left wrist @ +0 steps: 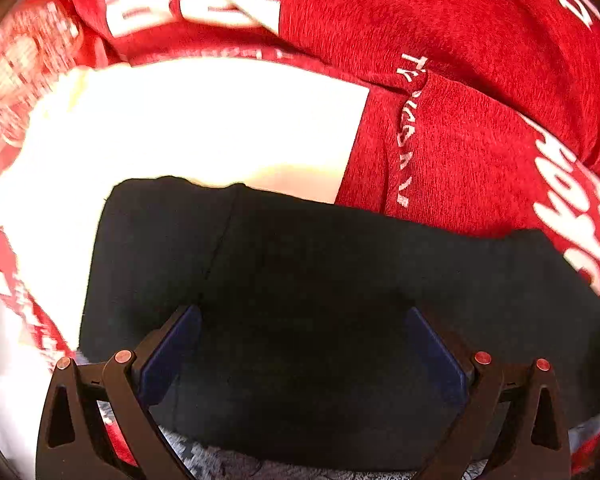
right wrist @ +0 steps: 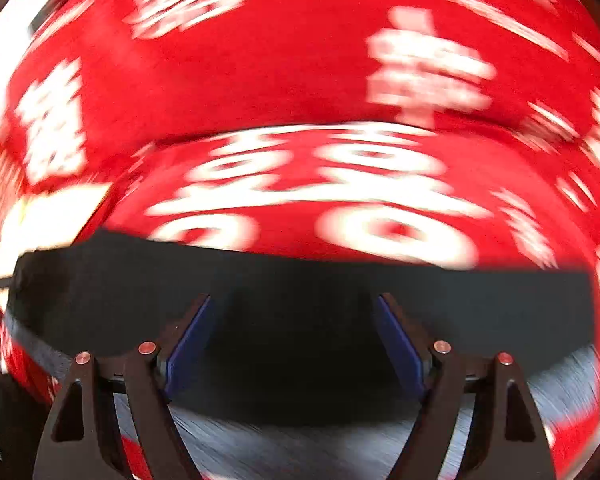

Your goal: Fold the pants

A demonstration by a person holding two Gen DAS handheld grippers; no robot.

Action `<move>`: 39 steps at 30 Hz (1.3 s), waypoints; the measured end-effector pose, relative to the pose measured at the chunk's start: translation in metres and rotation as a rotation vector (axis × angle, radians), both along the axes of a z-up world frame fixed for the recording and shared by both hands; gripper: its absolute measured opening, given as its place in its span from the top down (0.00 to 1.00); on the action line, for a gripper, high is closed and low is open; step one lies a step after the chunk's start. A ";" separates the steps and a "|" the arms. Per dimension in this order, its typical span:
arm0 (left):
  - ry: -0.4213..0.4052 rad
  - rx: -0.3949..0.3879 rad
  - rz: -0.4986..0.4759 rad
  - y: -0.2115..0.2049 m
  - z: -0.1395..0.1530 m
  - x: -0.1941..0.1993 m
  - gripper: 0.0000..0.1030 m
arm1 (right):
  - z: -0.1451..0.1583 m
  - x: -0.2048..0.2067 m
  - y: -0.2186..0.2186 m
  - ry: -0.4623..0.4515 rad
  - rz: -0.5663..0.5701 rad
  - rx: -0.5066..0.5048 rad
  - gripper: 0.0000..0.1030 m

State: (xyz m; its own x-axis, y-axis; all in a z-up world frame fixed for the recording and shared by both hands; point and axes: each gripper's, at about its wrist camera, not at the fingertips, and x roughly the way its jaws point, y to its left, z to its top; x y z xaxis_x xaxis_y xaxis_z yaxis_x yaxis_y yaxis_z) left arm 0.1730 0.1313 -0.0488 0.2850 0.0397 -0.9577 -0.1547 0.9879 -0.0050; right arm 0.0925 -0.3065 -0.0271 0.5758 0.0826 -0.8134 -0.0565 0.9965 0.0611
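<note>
The black pants [left wrist: 320,280] lie on a red blanket with white lettering [left wrist: 460,40]. In the left wrist view they fill the lower middle, folded into a thick dark block. My left gripper [left wrist: 302,320] is open, its blue-padded fingers [left wrist: 172,352] spread wide just above the black cloth. In the right wrist view, which is blurred, the pants [right wrist: 300,300] form a dark band across the bottom. My right gripper [right wrist: 294,312] is open too, its fingers [right wrist: 190,340] apart over the black cloth.
A bright white patch [left wrist: 204,128] lies on the red blanket beyond the pants in the left wrist view, and at the left edge in the right wrist view [right wrist: 48,220]. Grey fabric [right wrist: 320,448] shows under the pants' near edge.
</note>
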 end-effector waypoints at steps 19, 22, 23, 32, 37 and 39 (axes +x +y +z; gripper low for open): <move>-0.032 -0.069 0.031 0.066 0.026 0.014 0.00 | -0.017 -0.033 -0.208 0.101 -0.384 -0.216 0.05; 0.000 -0.084 0.071 0.083 0.027 0.022 0.00 | -0.022 -0.035 -0.217 0.086 -0.454 -0.131 0.01; 0.006 -0.069 0.056 0.077 0.028 0.025 0.00 | -0.023 -0.038 -0.218 0.077 -0.455 -0.128 0.01; 0.063 -0.022 -0.315 -0.114 0.007 0.056 0.00 | -0.025 -0.039 -0.210 0.025 -0.467 -0.170 0.01; 0.145 0.020 -0.372 -0.137 -0.026 0.070 0.00 | -0.025 -0.037 -0.208 0.032 -0.490 -0.180 0.01; 0.150 0.058 -0.282 -0.102 -0.025 0.080 0.00 | -0.024 -0.037 -0.208 0.037 -0.496 -0.180 0.01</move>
